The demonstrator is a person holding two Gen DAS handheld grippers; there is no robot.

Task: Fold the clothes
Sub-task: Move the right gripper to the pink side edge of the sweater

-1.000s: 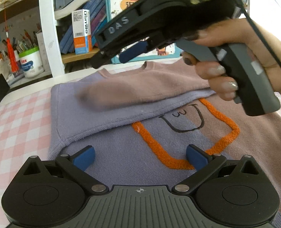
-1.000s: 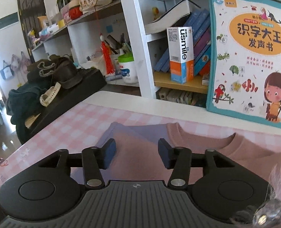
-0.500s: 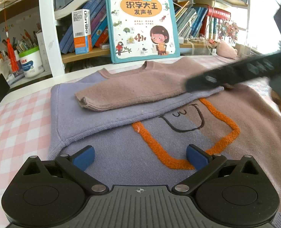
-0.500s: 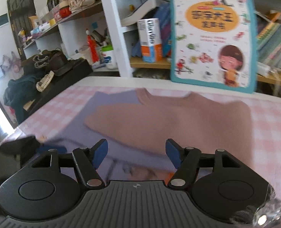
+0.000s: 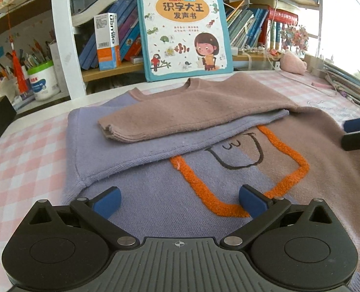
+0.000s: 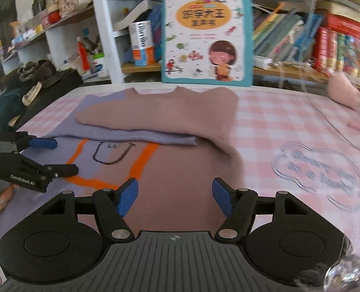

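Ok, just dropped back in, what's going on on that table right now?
A person is folding a sweater on the checked tablecloth, one gripper in each hand. Both sleeves are already folded across the chest, the brown sleeve lying on top of the purple one. The left gripper and the right gripper are both open, holding nothing, over the lower part of the sweater. The bottom half is not yet folded up.

A home study corner: crammed bookshelves (image 5: 253, 24), children's picture book (image 5: 183, 29), pink-checked tablecloth (image 6: 289, 126), pencil pot (image 5: 43, 80).
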